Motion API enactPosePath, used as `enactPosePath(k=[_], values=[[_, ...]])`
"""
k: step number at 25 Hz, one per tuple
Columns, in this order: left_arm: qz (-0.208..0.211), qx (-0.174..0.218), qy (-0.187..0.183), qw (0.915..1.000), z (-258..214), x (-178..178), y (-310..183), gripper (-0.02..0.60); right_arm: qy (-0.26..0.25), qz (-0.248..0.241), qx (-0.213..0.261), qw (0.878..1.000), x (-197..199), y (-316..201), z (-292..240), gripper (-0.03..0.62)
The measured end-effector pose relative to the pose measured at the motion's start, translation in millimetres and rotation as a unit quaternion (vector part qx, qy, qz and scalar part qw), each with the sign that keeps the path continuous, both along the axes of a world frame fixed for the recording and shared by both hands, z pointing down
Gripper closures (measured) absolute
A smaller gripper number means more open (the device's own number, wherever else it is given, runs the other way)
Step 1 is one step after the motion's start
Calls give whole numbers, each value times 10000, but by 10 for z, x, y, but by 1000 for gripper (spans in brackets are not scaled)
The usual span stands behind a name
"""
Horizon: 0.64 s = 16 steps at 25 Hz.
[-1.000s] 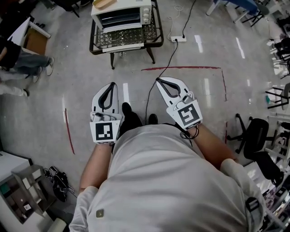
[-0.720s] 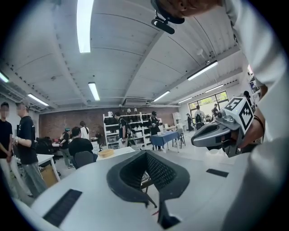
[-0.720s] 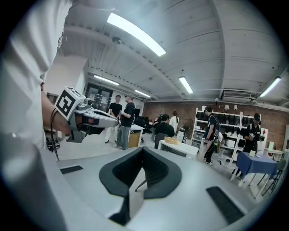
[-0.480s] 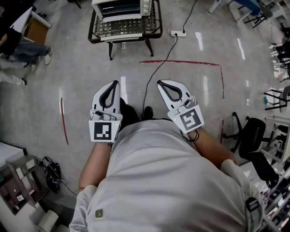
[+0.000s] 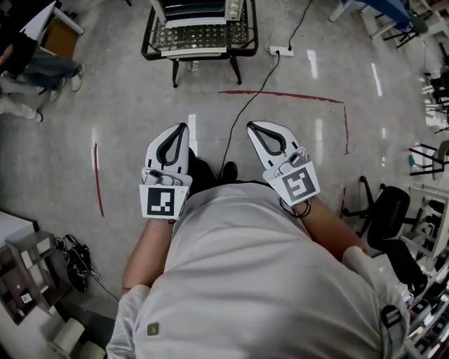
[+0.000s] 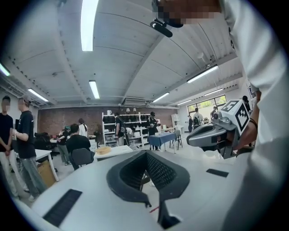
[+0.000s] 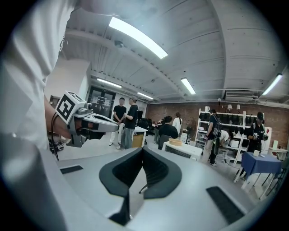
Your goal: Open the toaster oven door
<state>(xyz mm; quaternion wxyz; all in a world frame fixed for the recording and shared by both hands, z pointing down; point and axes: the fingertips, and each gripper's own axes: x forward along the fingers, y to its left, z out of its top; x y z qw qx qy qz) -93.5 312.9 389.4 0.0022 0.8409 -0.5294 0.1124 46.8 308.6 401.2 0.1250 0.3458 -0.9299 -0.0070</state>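
Note:
The white toaster oven (image 5: 200,8) stands on a low black mesh-top table (image 5: 200,36) at the top edge of the head view, partly cut off, with its door closed. Both grippers are held in front of the person's body, far short of the oven. My left gripper (image 5: 182,127) is shut and holds nothing. My right gripper (image 5: 252,125) is also shut and holds nothing. The left gripper view shows the oven (image 6: 118,151) small and distant beyond the closed tips (image 6: 145,152). In the right gripper view the oven (image 7: 183,150) lies beyond the tips (image 7: 142,149).
A black cable (image 5: 242,112) runs over the floor from a white power strip (image 5: 280,50) toward the person's feet. Red tape lines (image 5: 280,95) mark the floor. An office chair (image 5: 389,210) stands at the right, a seated person (image 5: 28,70) at the left, a shelf unit (image 5: 28,273) at lower left.
The oven and its table have drifted up toward the top edge of the head view. Both grippers stay shut in front of the body, hardly shifted.

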Motion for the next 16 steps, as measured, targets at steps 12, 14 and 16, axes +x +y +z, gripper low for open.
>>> enactPosePath(k=[12, 14, 16], values=[[-15, 62, 1, 10000, -74, -169, -141, 566, 39, -38, 117, 9999, -132, -193, -79, 576], [-29, 45, 12, 10000, -78, -211, -161, 566, 59, -68, 124, 9999, -173, -223, -90, 576], [-52, 30, 7, 10000, -83, -264, -174, 566, 70, -109, 136, 9998, -222, -248, -102, 576]])
